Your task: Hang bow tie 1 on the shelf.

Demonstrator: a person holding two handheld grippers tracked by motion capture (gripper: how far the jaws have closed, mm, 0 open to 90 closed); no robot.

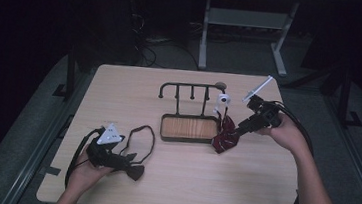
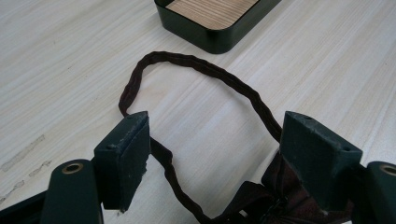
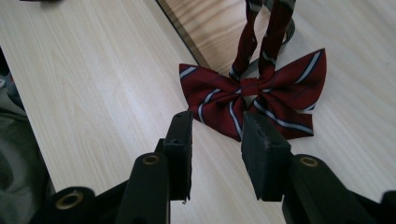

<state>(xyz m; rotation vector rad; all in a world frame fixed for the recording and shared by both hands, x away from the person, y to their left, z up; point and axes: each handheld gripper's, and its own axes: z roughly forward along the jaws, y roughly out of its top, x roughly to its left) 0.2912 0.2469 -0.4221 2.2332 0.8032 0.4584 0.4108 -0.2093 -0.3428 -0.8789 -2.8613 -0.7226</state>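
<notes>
Burgundy striped bow tie [image 3: 254, 100] lay on the table [image 3: 93, 84] beside the tray [image 3: 205, 28], wings running crosswise, strap rising toward the rack [image 1: 190, 90]. Right gripper [image 3: 215, 140] stood parted just short of it, pinching nothing. Left gripper [image 2: 215, 154] was spread over a dark bow tie [image 2: 261, 196]. No writing was legible.

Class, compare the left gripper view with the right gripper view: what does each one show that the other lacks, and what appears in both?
Left gripper view alone: a dark brown bow tie whose strap loop lies on the table, between the open jaws of the left hand-held gripper.

Right gripper view alone: a red striped bow tie with its strap rising upward, just beyond the right hand-held gripper, whose jaws hold nothing.

Both: the pale wooden table and the dark-rimmed tray with a wood-grain floor.
</notes>
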